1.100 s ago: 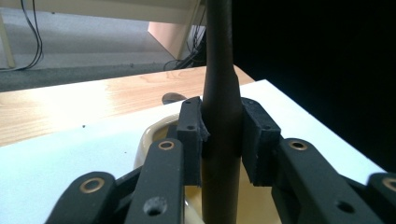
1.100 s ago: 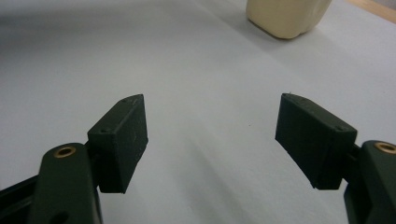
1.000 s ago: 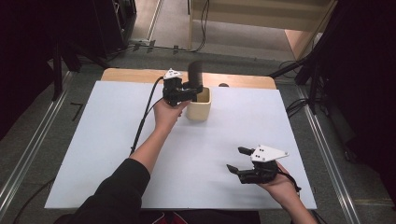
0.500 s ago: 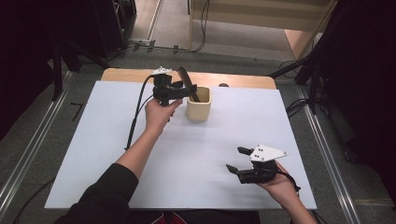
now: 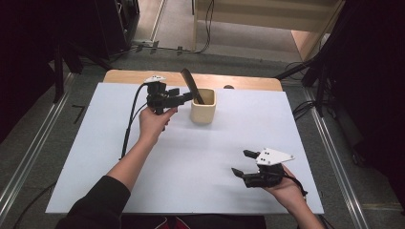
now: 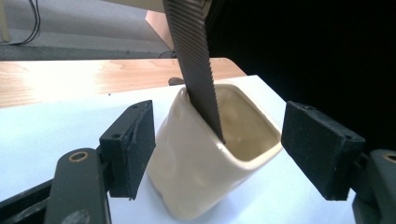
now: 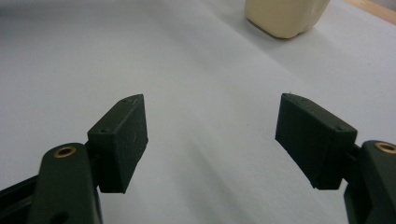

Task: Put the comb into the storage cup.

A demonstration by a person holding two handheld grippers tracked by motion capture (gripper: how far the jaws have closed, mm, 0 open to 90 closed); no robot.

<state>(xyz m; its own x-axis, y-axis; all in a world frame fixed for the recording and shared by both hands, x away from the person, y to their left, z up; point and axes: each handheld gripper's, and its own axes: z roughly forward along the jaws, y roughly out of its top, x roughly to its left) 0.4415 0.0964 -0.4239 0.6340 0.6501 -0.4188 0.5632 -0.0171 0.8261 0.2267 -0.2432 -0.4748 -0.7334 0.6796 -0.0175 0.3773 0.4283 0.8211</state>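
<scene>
We see a cream, square-mouthed glazed ceramic cup [image 5: 204, 107] standing toward the far middle of the white surface [image 5: 95, 157], with a dark, finely ridged flat stick [image 6: 194, 60] leaning inside it against the rim. Our left gripper [image 5: 187, 98] is just beside the cup, jaws spread wide and empty to either side of it. Our right gripper [image 5: 241, 163] rests well apart at the near right, also wide and empty. We judge the cup rigid, smooth, probably slippery and breakable; gripping across its flat walls seems safest. The stick looks stiff, its ridges offering grip.
</scene>
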